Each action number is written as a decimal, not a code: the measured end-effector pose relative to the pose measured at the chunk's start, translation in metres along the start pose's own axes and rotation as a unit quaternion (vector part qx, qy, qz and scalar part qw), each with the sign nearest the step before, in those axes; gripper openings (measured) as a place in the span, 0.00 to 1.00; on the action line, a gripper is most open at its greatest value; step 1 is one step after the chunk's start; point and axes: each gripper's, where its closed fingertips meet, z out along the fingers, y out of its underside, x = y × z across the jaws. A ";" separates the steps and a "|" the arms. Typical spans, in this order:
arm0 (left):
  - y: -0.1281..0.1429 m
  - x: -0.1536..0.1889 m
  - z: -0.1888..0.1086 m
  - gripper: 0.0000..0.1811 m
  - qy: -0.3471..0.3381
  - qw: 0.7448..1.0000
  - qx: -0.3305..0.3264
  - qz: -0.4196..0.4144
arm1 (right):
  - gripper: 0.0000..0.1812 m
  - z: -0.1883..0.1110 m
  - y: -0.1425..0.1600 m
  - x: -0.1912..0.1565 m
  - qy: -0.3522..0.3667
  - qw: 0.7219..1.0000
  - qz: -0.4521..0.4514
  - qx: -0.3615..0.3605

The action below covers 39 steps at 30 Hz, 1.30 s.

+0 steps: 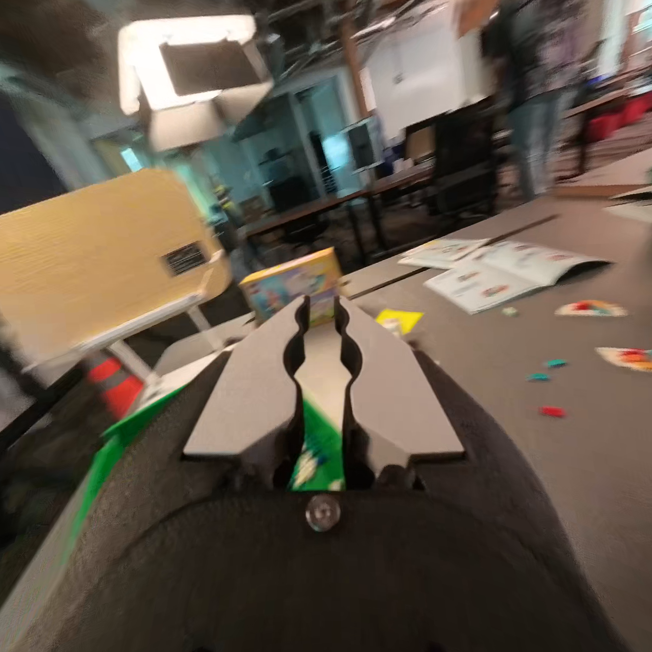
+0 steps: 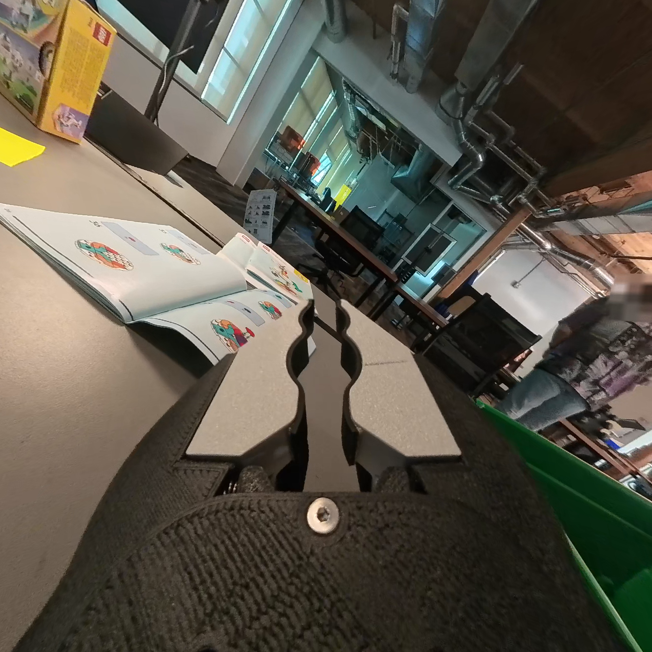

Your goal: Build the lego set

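Both grippers — left gripper (image 1: 321, 303) and right gripper (image 2: 326, 306) — sit released and empty, so picking a loose brick (image 1: 552, 411) off the table (image 1: 494, 458) seems next.

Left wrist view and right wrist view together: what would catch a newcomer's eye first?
The grey-padded tongs fill the foreground of each view, the left tongs and the right tongs both slightly open and empty. Next comes the open instruction booklet lying flat on the grey table, ahead-left of the right tongs. The yellow Lego box stands upright just beyond the left tongs, with loose bricks scattered to their right.
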 end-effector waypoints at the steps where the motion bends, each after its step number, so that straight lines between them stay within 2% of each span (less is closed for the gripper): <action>1: 0.010 -0.025 -0.008 0.07 -0.040 0.999 -0.026 -0.002 | 0.05 0.000 0.001 0.000 0.002 1.000 -0.002 -0.003; 5: 0.056 -0.093 -0.038 0.11 -0.130 0.979 -0.152 -0.031 | 0.05 0.001 0.003 0.001 0.007 1.000 -0.012 -0.012; 8: 0.086 -0.120 -0.054 0.14 -0.163 0.960 -0.222 -0.046 | 0.05 0.001 0.004 0.000 0.008 1.000 -0.018 -0.017; 10: 0.097 -0.131 -0.060 0.14 -0.179 0.952 -0.243 -0.051 | 0.05 0.001 0.005 0.000 0.009 1.000 -0.020 -0.019; 13: 0.111 -0.128 -0.054 0.11 -0.137 0.948 -0.276 -0.076 | 0.05 0.002 0.005 0.000 0.010 1.000 -0.021 -0.020; 16: 0.141 -0.117 -0.037 0.10 -0.059 0.924 -0.363 -0.104 | 0.05 0.002 0.004 -0.002 0.005 1.000 -0.023 -0.018; 20: 0.187 -0.100 -0.020 0.11 0.045 0.848 -0.513 -0.123 | 0.05 0.002 0.004 -0.003 0.000 1.000 -0.024 -0.016; 22: 0.211 -0.104 -0.023 0.10 0.057 0.795 -0.597 -0.094 | 0.05 0.002 0.003 -0.003 -0.001 1.000 -0.022 -0.015; 25: 0.237 -0.118 -0.039 0.08 0.061 0.701 -0.710 -0.022 | 0.05 0.002 0.003 -0.003 -0.002 1.000 -0.020 -0.014; 27: 0.245 -0.122 -0.041 0.10 0.065 0.661 -0.748 -0.001 | 0.05 0.002 0.003 -0.003 -0.003 1.000 -0.018 -0.012; 33: 0.254 -0.138 -0.041 0.12 0.065 0.594 -0.801 0.032 | 0.05 0.002 0.003 -0.003 -0.006 1.000 -0.011 -0.009; 39: 0.258 -0.132 -0.041 0.13 0.091 0.569 -0.817 -0.001 | 0.05 0.002 0.002 -0.004 -0.011 1.000 -0.006 -0.006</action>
